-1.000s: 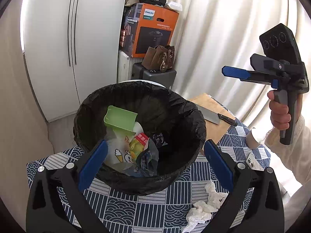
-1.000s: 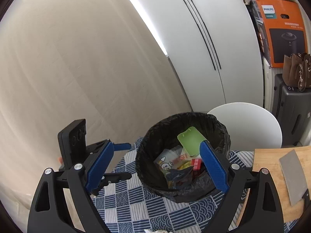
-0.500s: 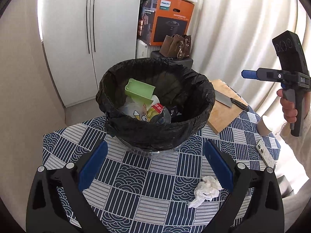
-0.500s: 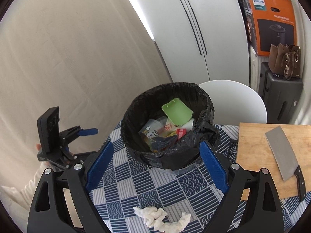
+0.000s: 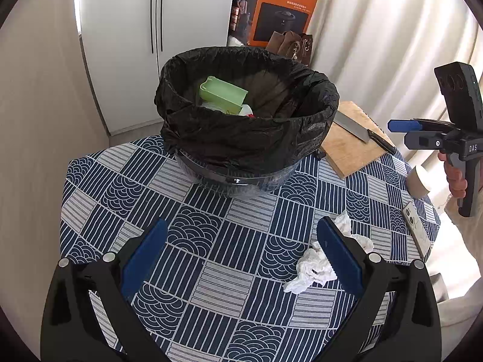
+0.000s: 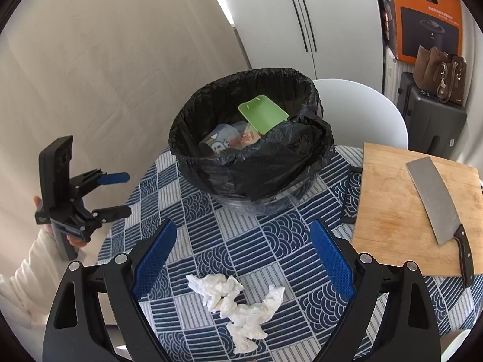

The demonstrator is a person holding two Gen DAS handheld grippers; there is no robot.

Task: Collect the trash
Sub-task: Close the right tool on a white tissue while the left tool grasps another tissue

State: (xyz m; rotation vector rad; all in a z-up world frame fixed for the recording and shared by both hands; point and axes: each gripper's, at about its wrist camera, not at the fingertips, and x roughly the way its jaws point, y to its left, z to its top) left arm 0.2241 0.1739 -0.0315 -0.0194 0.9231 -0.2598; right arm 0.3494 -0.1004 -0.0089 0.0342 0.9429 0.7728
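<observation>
A bin lined with a black bag (image 5: 246, 132) stands on the blue patterned tablecloth (image 5: 211, 241); it also shows in the right wrist view (image 6: 253, 163). Inside are a green tray (image 5: 223, 95) and wrappers (image 6: 232, 141). Crumpled white tissue (image 6: 238, 307) lies on the cloth in front of the bin, between the right fingers; in the left wrist view the tissue (image 5: 314, 268) is by the right finger. My left gripper (image 5: 241, 253) is open and empty above the cloth. My right gripper (image 6: 241, 256) is open and empty above the tissue.
A wooden cutting board (image 6: 401, 211) with a cleaver (image 6: 434, 199) lies right of the bin. A paper cup (image 5: 418, 181) and a phone (image 5: 418, 229) sit near the table's right edge. A white chair (image 6: 362, 111), cabinets and an orange box (image 5: 283, 9) stand behind.
Both grippers have pulled back and away from over the bin toward the table's near side. The tissue has come into fuller view under the right gripper. Both stay open.
</observation>
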